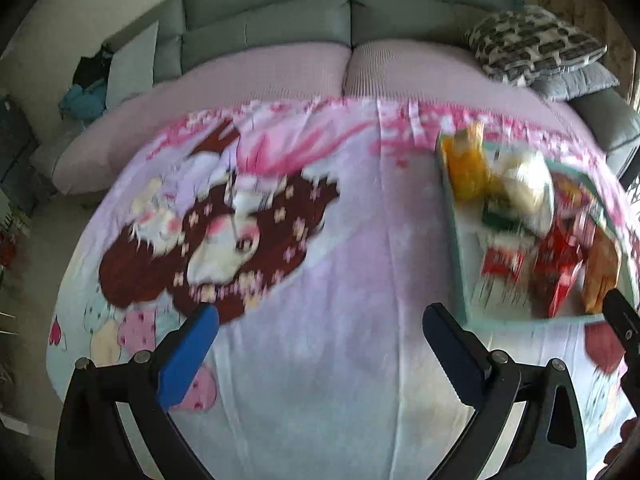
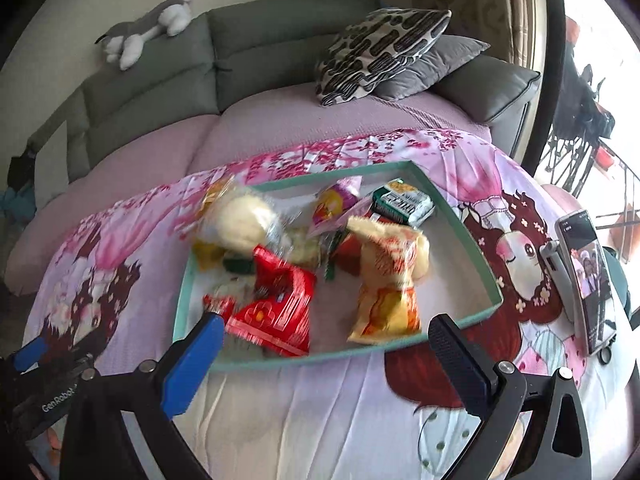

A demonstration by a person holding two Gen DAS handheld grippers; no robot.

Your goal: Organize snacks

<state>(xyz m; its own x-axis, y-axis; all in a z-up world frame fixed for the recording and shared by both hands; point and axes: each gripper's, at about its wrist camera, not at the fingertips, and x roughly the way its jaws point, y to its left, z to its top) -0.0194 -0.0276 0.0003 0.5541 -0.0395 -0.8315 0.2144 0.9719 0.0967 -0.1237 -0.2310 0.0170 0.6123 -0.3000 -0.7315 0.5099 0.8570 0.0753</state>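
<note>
Snack tray (image 2: 472,236) on cartoon-print cloth (image 1: 320,280), both grippers empty.
Left gripper (image 1: 320,320): jaws wide apart over bare cloth; tray off to its right, blurred, partly cut off. Right gripper (image 2: 326,332): jaws wide apart, just short of the tray's near rim; red packet (image 2: 280,304), yellow packet (image 2: 384,280) and green packet (image 2: 404,200) ahead, labels unreadable.
</note>
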